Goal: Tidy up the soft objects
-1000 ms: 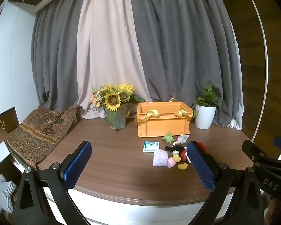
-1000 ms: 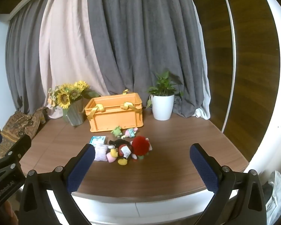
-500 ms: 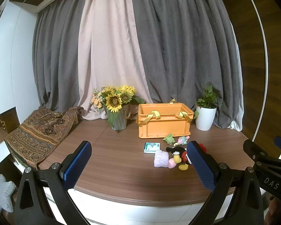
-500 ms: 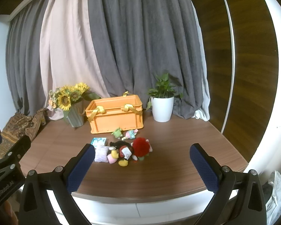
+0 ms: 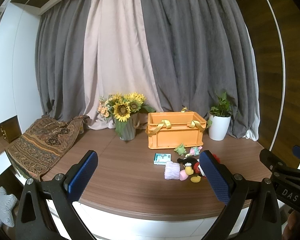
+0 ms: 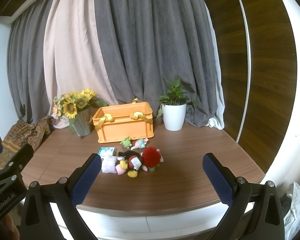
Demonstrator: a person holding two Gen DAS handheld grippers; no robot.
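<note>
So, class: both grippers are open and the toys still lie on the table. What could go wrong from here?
1. The plush toys lie in a tight heap, so the right gripper may pinch two at once.
2. The orange crate has ribbon handles draped over its rim; a dropped toy could snag there.

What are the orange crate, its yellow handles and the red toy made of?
Orange crate: looks like rigid molded plastic, matte, with straight walls and a ribbed rim. Yellow handles: likely woven fabric straps, since they droop limp over the rim with a slight sheen. Red toy: fuzzy plush, soft outline.
</note>
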